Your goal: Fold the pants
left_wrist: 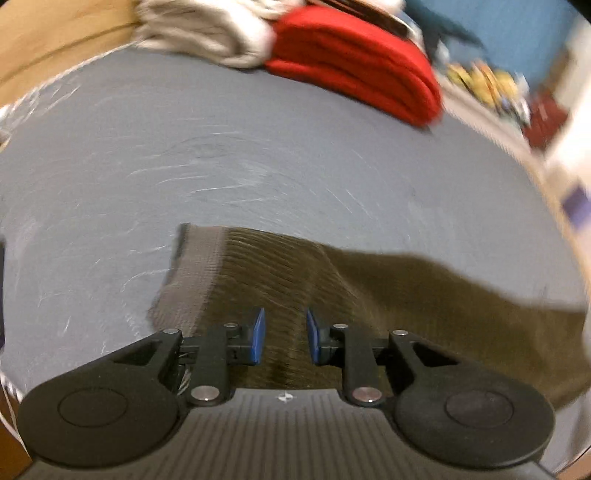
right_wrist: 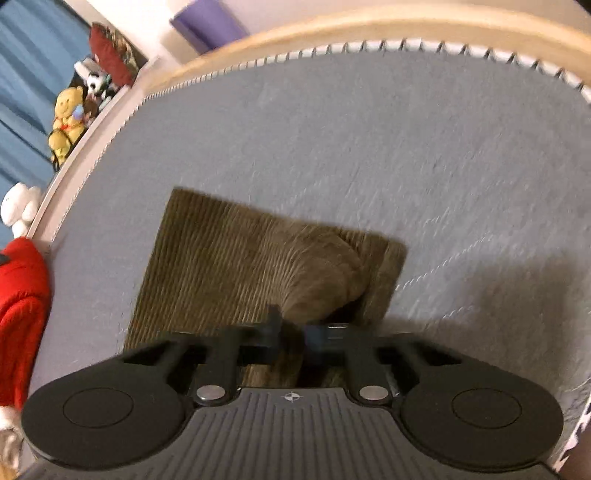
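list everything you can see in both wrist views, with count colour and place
pants: one, olive-brown corduroy with a grey waistband, lying on the bed under both grippers
bed surface: one, grey-blue, fills most of both views
red folded garment: one, red, at the far edge of the bed
pale folded garment: one, off-white, beside the red one
yellow stuffed toy: one, yellow, on a ledge past the bed edge
white stuffed toy: one, white, on the same ledge, nearer
curtain: one, blue, behind the toys
left gripper: one, black with blue pads, jaws apart over the pants
right gripper: one, black, jaws closed on a fold of the pants
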